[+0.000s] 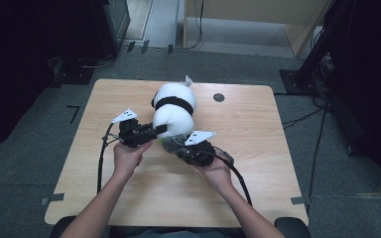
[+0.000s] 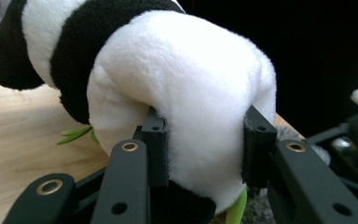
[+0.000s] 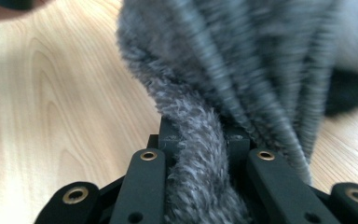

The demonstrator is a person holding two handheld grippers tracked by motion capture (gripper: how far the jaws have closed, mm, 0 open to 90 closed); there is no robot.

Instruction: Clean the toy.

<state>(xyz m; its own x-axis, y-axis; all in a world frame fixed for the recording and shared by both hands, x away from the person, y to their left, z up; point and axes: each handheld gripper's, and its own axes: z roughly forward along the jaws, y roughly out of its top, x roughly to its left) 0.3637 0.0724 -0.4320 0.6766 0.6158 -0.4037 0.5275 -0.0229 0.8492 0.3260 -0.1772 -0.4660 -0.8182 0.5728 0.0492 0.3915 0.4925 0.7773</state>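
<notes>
A black-and-white plush panda [image 1: 174,106] lies on the wooden table [image 1: 258,129], near its far middle. My left gripper [image 1: 161,130] comes at it from the left and is shut on a bulge of the panda's white plush [image 2: 200,93]; both pads press into the fur. My right gripper [image 1: 177,148] sits at the panda's near end, shut on a fold of grey fuzzy fabric [image 3: 223,74] that rises between its jaws. Green felt leaves [image 2: 74,134] stick out under the panda. In the left gripper view the right gripper's body shows at the far right.
A dark round spot [image 1: 219,97] marks the tabletop to the right of the panda. Black stands and cables [image 1: 322,64] crowd the floor to the right of the table. A black cabinet [image 1: 111,25] stands at the far left. Each gripper trails a cable toward the near edge.
</notes>
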